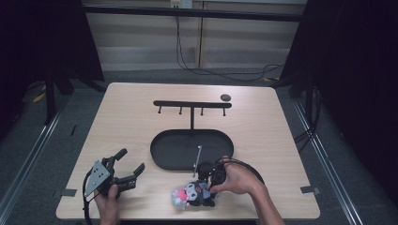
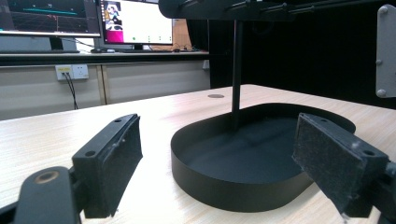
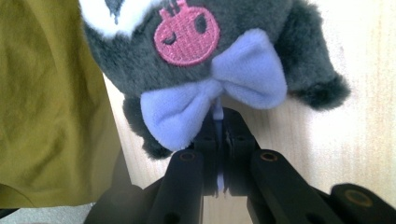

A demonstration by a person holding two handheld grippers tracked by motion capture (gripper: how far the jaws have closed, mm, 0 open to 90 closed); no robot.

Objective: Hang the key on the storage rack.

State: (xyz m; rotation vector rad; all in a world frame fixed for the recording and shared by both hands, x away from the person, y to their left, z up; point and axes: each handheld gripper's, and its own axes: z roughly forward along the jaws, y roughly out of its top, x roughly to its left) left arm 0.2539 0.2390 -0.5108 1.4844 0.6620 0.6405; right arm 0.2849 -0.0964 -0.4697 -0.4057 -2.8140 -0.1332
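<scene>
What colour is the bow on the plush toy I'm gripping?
Pale lilac-blue; the bow sits on the dark grey plush toy, clearest in the right gripper view.

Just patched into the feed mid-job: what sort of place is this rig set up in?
Probably a lab or recording workspace, not a home. The wooden table stands between dark curtains, computer monitors sit on a bench behind it, and cables trail across the grey floor.
</scene>
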